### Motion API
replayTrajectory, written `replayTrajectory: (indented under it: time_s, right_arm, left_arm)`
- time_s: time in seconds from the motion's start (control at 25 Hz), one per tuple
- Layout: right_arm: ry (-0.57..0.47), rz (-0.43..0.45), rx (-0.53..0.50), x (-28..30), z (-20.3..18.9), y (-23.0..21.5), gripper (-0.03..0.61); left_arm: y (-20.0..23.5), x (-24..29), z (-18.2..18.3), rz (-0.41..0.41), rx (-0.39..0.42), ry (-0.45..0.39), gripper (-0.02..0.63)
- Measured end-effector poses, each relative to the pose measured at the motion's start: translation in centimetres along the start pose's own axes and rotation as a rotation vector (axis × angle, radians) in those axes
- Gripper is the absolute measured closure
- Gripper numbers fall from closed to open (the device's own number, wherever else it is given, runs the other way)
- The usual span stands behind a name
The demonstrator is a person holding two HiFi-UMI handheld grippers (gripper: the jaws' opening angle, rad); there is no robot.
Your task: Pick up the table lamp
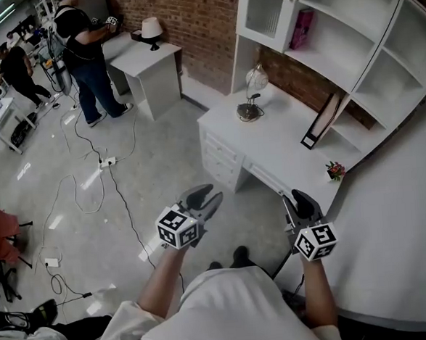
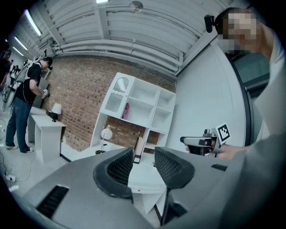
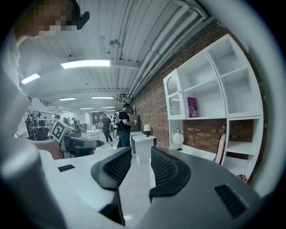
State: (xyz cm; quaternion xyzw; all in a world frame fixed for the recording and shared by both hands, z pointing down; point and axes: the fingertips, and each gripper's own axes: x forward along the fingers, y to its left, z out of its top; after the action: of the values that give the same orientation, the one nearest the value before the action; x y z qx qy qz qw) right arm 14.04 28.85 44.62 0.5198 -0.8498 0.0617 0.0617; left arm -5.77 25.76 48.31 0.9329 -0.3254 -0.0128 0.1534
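The table lamp, a clear globe on a thin curved stem with a round dark base, stands at the back left of the white desk. It also shows small in the left gripper view as the lamp and in the right gripper view as the lamp. My left gripper hangs over the floor in front of the desk, well short of the lamp, open and empty. My right gripper sits near the desk's front right corner, open too, with nothing between its fingers.
A white shelf unit rises behind the desk with a pink book. A binder and a small flower pot stand on the desk. A second desk bears a shaded lamp; a person stands there. Cables cross the floor.
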Motion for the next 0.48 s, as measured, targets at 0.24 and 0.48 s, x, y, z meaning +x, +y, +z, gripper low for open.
replayTrajectory:
  time_s: [0.24,0.48]
  right_arm:
    - [0.003,0.01,0.007,2.0,-0.2,-1.5,0.428]
    - [0.006,0.034,0.019,5.6,-0.1,-4.3,0.428]
  left_arm:
    - [1.5,1.6,0.2,0.013,0.001,0.005,0.443]
    - [3.6,5.1,0.7,0.026,0.004,0.019,0.444]
